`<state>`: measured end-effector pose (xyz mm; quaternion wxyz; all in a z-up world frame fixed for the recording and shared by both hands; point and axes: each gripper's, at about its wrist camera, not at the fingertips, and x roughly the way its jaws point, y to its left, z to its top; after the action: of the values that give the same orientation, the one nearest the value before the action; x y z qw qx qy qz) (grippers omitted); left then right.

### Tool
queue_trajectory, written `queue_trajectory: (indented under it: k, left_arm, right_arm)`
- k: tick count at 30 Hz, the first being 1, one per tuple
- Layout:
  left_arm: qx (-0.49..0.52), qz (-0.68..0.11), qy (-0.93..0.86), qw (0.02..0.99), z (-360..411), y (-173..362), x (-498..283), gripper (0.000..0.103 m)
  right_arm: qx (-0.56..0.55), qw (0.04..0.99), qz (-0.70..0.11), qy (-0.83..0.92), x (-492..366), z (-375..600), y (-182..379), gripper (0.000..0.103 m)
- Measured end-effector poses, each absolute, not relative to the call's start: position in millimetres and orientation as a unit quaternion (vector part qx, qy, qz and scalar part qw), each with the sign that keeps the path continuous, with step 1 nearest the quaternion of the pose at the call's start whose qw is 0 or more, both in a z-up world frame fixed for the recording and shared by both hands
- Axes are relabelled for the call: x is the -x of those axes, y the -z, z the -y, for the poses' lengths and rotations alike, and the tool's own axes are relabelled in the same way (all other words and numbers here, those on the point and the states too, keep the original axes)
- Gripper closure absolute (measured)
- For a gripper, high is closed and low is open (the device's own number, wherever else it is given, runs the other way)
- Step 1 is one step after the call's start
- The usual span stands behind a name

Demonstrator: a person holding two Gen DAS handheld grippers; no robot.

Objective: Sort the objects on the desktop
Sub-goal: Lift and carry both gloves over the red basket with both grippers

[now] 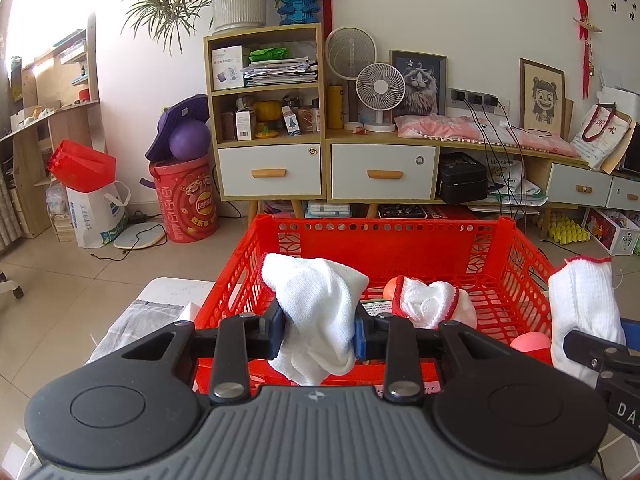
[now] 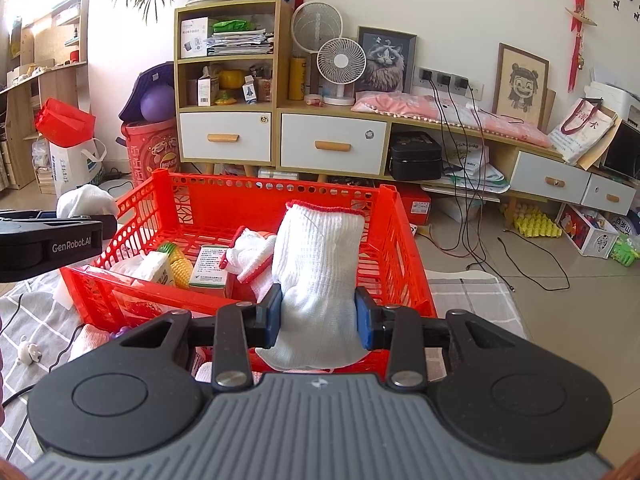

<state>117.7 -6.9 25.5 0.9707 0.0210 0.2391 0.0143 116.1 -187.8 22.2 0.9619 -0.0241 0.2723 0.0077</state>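
Observation:
My left gripper is shut on a crumpled white glove, held over the near wall of the red plastic basket. My right gripper is shut on a white knit glove with a red cuff, upright over the basket's near right corner; the same glove shows at the right of the left wrist view. Inside the basket lie another red-trimmed white glove, a toy corn cob, a green-and-white box and orange balls.
The basket stands on a grey checked cloth over a table. A small white toy and a cable lie on the cloth at the left. Beyond are tiled floor, a wooden cabinet with drawers, a fan and a red chip tub.

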Motion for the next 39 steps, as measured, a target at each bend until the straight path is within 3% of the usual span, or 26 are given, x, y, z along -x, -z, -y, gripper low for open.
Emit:
queue_trajectory:
  k: [39]
  left_arm:
    - [0.005,-0.237,-0.009,0.972,8,-18,-163,0.069]
  right_arm:
    - [0.002,0.964,-0.266,0.026,-179,184,-12,0.067]
